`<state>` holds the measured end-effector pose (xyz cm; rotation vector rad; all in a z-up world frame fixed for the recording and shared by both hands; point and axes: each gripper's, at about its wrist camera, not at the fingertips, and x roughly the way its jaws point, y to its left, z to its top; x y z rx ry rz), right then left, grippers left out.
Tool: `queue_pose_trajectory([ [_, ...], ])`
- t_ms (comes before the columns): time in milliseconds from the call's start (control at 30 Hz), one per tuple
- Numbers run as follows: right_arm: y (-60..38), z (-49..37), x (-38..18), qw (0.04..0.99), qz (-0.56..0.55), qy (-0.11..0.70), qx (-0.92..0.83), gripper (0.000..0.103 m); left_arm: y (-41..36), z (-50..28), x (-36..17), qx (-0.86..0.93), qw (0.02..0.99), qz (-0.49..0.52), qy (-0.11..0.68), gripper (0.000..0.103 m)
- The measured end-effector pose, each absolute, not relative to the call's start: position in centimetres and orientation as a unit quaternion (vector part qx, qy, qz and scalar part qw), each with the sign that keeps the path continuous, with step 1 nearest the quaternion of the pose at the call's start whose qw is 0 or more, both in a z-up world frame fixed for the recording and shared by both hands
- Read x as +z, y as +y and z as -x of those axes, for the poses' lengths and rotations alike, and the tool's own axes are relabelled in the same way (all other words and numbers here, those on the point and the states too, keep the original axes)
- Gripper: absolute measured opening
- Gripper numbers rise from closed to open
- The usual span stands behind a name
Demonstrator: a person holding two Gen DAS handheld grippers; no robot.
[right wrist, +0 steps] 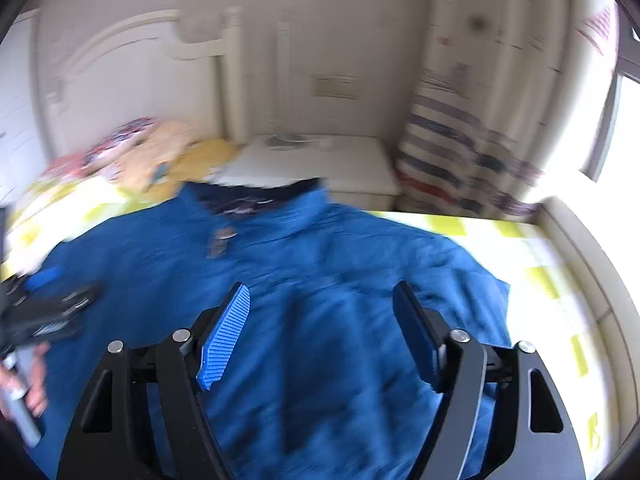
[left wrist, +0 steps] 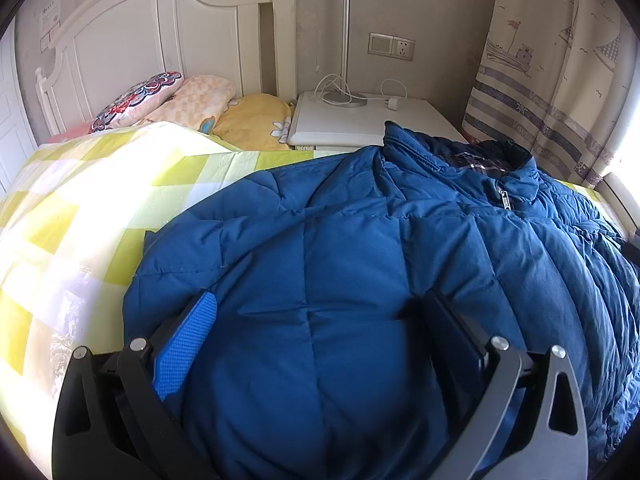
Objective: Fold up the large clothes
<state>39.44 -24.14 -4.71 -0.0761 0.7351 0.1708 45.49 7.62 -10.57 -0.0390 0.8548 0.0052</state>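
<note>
Garment: a large blue quilted puffer jacket [left wrist: 360, 248] lies spread on the bed with its collar towards the headboard; it is judged laid out flat so its sides can be folded inward.
Collar: a dark plaid lining [left wrist: 480, 162] shows at the open neck, and a metal zip pull [left wrist: 503, 196] sits just below it, so the front appears to face up.
Left gripper [left wrist: 316, 316]: its jaws stand wide, with a swell of jacket padding bulging between them; whether the pads actually press on the cloth cannot be told from this view.
Right gripper [right wrist: 322, 308]: its jaws stand apart over the jacket's body with nothing clamped; the blurred picture suggests it is moving.
Pads: the ribbed blue rubber pads [right wrist: 224, 340] are textured, presumably to catch slippery shell fabric.
Person: a hand [right wrist: 34, 376] holding the other gripper shows at the left edge of the right wrist view.
Bedding: a yellow, green and white checked bedsheet [left wrist: 80, 208] underlies the jacket, a smooth surface that lets it slide.
Handling: the padded shell is puffy and springy, so a fold will likely need pressing down.
Surroundings: patterned pillows [left wrist: 168, 96], a white wooden headboard [left wrist: 140, 40] and a white bedside table [left wrist: 352, 116] sit beyond the collar, well clear.
</note>
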Motion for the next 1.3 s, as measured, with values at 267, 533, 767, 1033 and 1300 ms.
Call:
queue_pose_trajectory([
  [267, -21.9, -38.9, -7.6, 0.900, 0.088, 0.412, 0.107, 0.081, 7.6, -45.5, -10.6, 0.002, 0.910, 0.021, 0.415, 0.101],
  [533, -23.8, -34.4, -8.6, 0.908, 0.102, 0.391, 0.106, 0.088, 7.6, -45.5, -10.6, 0.001, 0.910, 0.024, 0.414, 0.101],
  [767, -22.6, -34.3, -9.1, 0.904, 0.134, 0.397, 0.089, 0.090, 7.7, -45.5, -11.0, 0.003, 0.909, 0.019, 0.417, 0.101],
  [1033, -23.5, -30.1, -6.4, 0.901, 0.105, 0.399, 0.130, 0.090, 3.8, -36.5, -6.6, -0.069, 0.909, -0.024, 0.411, 0.101],
  [1300, -22.7, -27.7, -9.5, 0.879, 0.116, 0.443, 0.135, 0.090, 1.6, -31.3, -12.0, -0.081, 0.879, -0.038, 0.469, 0.101],
])
